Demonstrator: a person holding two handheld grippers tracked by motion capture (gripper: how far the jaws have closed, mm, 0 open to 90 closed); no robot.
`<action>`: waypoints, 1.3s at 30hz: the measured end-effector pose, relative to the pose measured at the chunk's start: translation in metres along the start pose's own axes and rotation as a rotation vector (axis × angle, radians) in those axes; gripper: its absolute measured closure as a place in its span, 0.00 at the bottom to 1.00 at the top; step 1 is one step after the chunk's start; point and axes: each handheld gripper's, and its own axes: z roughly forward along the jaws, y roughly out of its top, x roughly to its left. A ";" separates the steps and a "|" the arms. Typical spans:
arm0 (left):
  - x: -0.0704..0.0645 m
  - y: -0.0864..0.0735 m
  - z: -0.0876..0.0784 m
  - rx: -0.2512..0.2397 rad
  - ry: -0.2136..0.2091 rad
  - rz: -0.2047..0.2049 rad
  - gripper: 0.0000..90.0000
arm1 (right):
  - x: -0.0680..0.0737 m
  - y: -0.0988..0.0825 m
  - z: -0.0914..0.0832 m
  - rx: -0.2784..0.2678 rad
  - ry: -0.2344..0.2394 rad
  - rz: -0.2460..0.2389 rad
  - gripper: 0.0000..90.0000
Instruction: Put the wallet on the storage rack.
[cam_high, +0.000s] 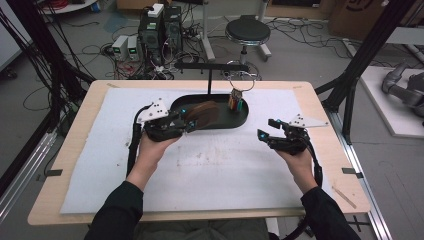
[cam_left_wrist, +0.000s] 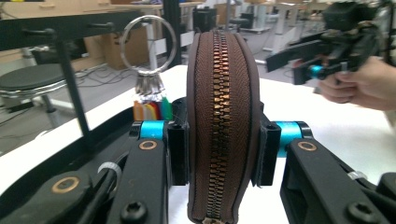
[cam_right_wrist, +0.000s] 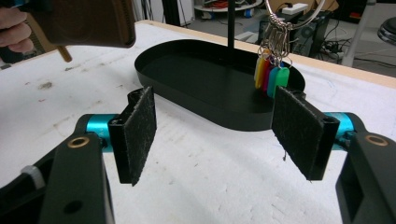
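Left gripper (cam_high: 192, 124) clamps the brown zip pouch (cam_high: 202, 114) above the black tray (cam_high: 240, 119); right gripper (cam_high: 266, 129), jaws apart, should approach the zipper squarely.

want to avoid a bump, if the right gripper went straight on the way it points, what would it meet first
Probably the near wall of the black oval tray, dead ahead between the open jaws of the right gripper. The coloured key tags hang further back, slightly to the right. Depth is hard to judge.
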 end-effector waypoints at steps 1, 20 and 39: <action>0.000 0.000 0.000 0.000 0.000 0.000 0.73 | 0.000 0.000 0.000 -0.001 -0.002 -0.001 0.35; 0.035 -0.017 0.034 -0.026 0.143 -0.057 0.73 | -0.003 0.000 -0.001 -0.012 -0.008 0.008 0.35; 0.053 -0.039 0.077 0.064 0.239 -0.060 0.73 | -0.004 -0.001 0.000 -0.012 0.005 0.015 0.35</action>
